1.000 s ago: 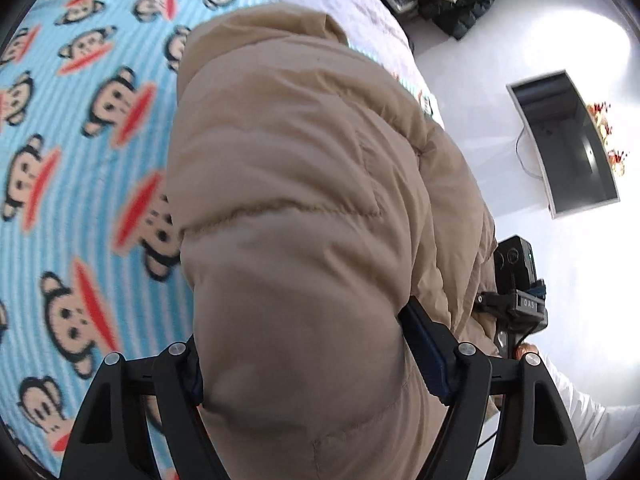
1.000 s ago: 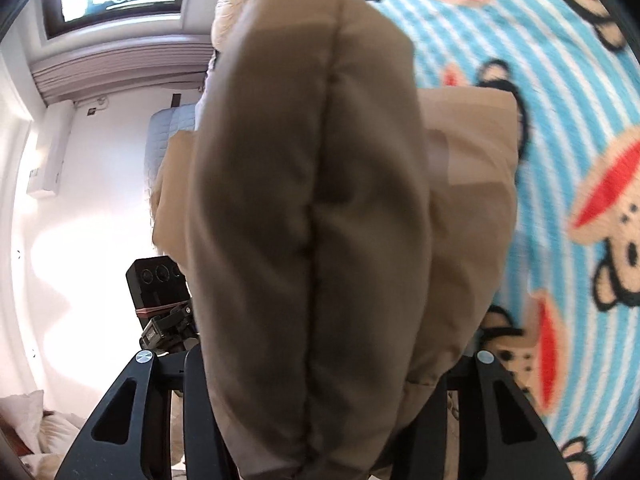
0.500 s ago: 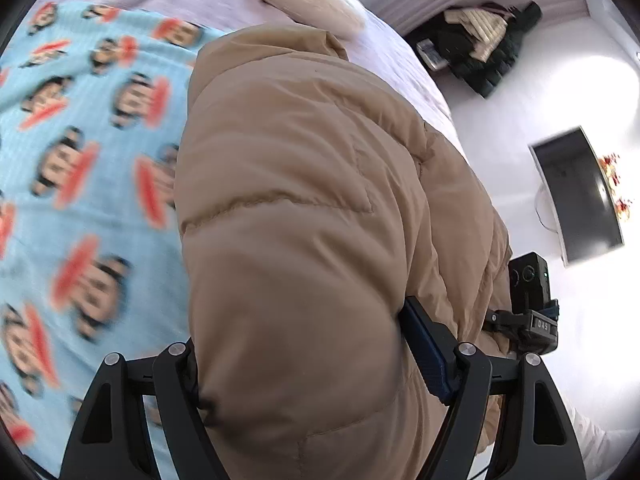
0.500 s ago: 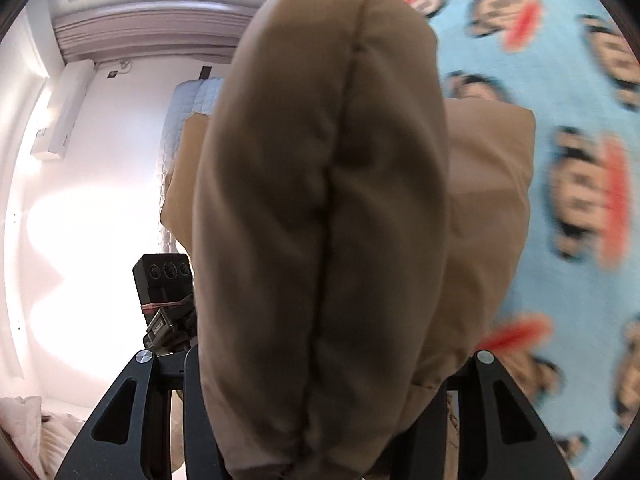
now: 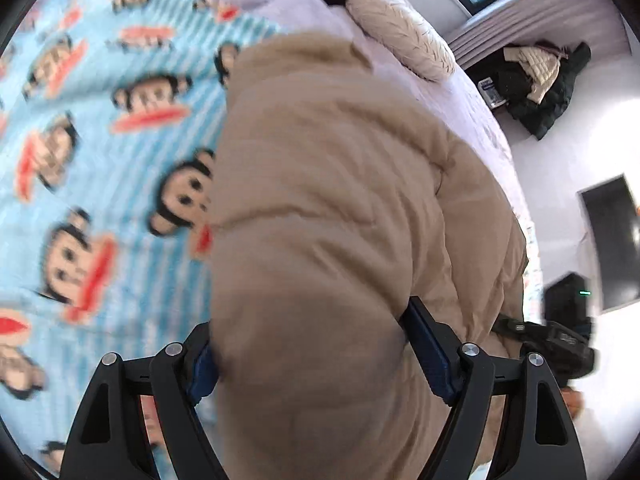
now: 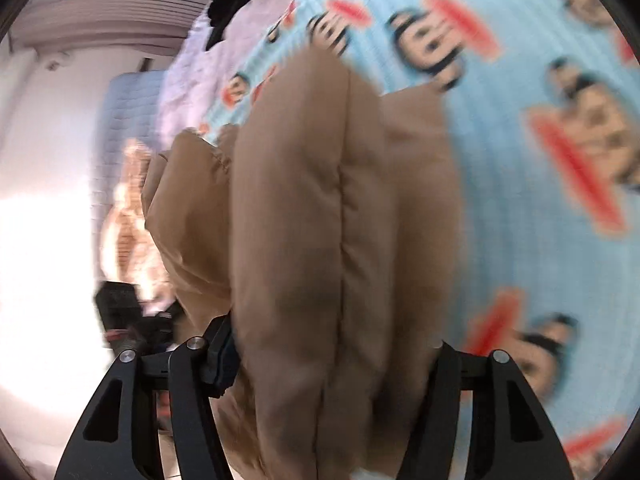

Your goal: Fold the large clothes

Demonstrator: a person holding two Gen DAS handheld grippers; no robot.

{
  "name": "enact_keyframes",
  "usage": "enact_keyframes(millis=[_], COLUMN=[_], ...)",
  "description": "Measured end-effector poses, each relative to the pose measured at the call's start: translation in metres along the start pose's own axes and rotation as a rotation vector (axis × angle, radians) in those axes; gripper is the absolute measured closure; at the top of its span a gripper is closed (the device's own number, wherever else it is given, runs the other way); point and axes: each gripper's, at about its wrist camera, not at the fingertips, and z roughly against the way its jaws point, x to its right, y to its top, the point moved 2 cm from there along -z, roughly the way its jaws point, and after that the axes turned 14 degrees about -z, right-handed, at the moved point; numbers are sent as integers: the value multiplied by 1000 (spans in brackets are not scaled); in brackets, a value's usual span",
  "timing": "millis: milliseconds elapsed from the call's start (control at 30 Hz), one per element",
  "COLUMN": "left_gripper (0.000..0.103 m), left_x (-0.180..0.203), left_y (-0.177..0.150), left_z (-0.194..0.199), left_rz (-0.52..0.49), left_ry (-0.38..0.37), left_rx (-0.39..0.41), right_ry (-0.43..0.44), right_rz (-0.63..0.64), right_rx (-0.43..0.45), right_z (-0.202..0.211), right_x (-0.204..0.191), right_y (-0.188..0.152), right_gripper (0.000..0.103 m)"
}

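Note:
A tan puffer jacket (image 5: 332,208) fills the middle of the left wrist view, bunched up over a blue monkey-print blanket (image 5: 100,168) on a bed. My left gripper (image 5: 312,348) is shut on a thick fold of it. In the right wrist view the same jacket (image 6: 320,220) hangs in padded folds, and my right gripper (image 6: 332,352) is shut on it. The right gripper body (image 5: 560,340) shows past the jacket's right edge. The left gripper body (image 6: 132,320) shows at lower left, blurred.
A cream pillow (image 5: 400,32) and pale purple sheet (image 5: 472,112) lie at the bed's far end. Dark clothes (image 5: 536,80) are piled on the floor beyond. A dark monitor (image 5: 612,240) stands to the right. The blanket (image 6: 540,160) spreads right of the jacket.
Both grippers have swung with the jacket: the views have tilted, showing more of the bed's far end and pillow. The grip on the jacket is unchanged.

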Motion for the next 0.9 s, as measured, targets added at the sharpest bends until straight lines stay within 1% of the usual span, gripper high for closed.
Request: enact_keyframes(millis=[33,67,100,133,167,200,233,267,300,333,400,467,533,567,600,633,667,700,767,833,900], left_gripper=[21,21,21,21,21,21,21,21,21,21,21,21,21,21,21,21,21,21,21,21,21], left_x=[1,1,-2,-4,-5,1,6,11,15,19,26,26,24,22,21,21,25,31,49,64,76], left_y=[3,7,14,21,29,38,50,59,68,73,79,82,80,80,81,81,82,83,84,82,79], left_z=[11,20,28,34,38,39,36,31,24,20,9,-5,-16,-21,-25,-28,-32,-35,-47,-55,-64], left_rz=[-24,-39,-47,-54,-62,-68,-73,-77,-83,-92,-125,-153,-143,-129,-114,-107,-108,-119,-173,-219,-258], left_ry=[27,47,59,73,85,91,97,101,100,104,145,219,258,269,277,278,283,290,321,345,361], left_rx=[21,42,61,85,103,115,124,129,135,140,134,116,99,92,86,83,79,71,45,27,21], right_ry=[-61,-130,-172,-168,-140,-104,-65,-20,8,40,76,91,156,198,226,235,233,211,131,79,54], right_rz=[29,69,98,132,144,150,153,151,139,106,45,-33,-105,-124,-123,-110,-77,-51,-20,-38,-70], right_rx=[67,160,230,301,322,324,301,252,203,138,71,41,32,41,57,80,109,127,158,166,169], right_z=[16,28,45,66,74,80,82,79,80,62,33,2,-11,-11,-7,-2,6,15,24,26,26], right_x=[-3,-9,-12,-19,-27,-34,-39,-41,-29,-30,-28,-19,-9,-6,-8,-9,-15,-14,-13,1,19], right_y=[-3,-7,-13,-19,-22,-24,-24,-22,-29,-23,-28,-17,-9,-9,-10,-10,-13,-13,-18,-22,-25], right_gripper=[39,39,41,45,56,58,58,59,59,58,58,58,58,81,99,99,100,100,100,100,100])
